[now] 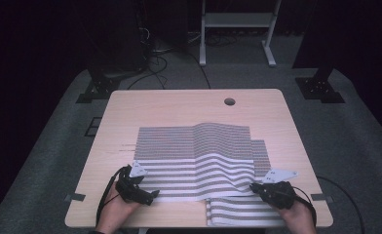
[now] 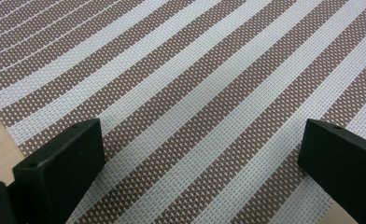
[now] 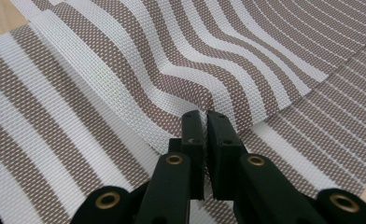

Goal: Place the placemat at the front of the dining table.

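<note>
Right tool [image 3: 204, 122] clamped on the upper striped mat's [image 1: 199, 161] near right corner, lifting a ripple. Left tool [image 1: 138, 192] open over its near left corner. Second mat [image 1: 242, 212] beneath, at the table's [image 1: 179, 105] near edge. Stacking looks unfinished: edges not aligned.

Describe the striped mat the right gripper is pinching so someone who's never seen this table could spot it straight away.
On the wooden table, two brown-and-white striped woven mats overlap. It is the upper mat, lying across the middle, its near right corner pinched by the right gripper. Unlike the flat lower mat peeking out beneath, it ripples into a raised wave.
</note>
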Motion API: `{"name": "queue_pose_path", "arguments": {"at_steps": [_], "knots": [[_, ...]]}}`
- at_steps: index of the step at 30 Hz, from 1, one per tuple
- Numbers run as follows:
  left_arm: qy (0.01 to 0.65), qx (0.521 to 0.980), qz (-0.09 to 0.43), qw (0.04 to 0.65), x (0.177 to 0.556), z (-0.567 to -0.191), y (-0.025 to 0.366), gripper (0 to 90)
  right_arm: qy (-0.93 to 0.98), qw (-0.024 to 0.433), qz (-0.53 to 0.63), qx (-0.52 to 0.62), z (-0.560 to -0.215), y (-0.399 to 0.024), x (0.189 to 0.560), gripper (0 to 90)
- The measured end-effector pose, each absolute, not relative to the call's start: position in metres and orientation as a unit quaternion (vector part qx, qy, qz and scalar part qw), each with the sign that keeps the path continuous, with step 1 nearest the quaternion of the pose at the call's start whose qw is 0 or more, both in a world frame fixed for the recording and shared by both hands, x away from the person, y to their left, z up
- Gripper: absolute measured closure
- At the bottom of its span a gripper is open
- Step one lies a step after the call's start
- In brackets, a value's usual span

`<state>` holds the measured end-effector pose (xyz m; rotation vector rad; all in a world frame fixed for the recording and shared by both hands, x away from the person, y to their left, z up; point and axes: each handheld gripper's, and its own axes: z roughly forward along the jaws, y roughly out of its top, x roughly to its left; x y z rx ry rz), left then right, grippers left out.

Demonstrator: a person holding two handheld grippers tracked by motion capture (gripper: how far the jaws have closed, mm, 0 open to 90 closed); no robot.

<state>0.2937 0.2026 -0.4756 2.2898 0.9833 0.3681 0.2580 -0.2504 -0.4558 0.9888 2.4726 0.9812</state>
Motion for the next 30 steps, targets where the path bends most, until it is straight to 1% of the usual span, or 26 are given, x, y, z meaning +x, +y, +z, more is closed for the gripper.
{"name": "queue_pose_path", "arguments": {"at_steps": [4,13,30], "knots": [[0.373,0.869,0.135,0.295,0.309,-0.474,0.199,0.0,0.857,0.152,0.347,0.350,-0.452,-0.254,0.268,86.0],[0.374,0.870,0.133,0.291,0.330,-0.473,0.195,0.0,0.852,0.152,0.352,0.356,-0.451,-0.257,0.286,86.0],[0.377,0.875,0.129,0.276,0.356,-0.471,0.190,0.0,0.847,0.153,0.352,0.368,-0.450,-0.259,0.310,86.0]]}}
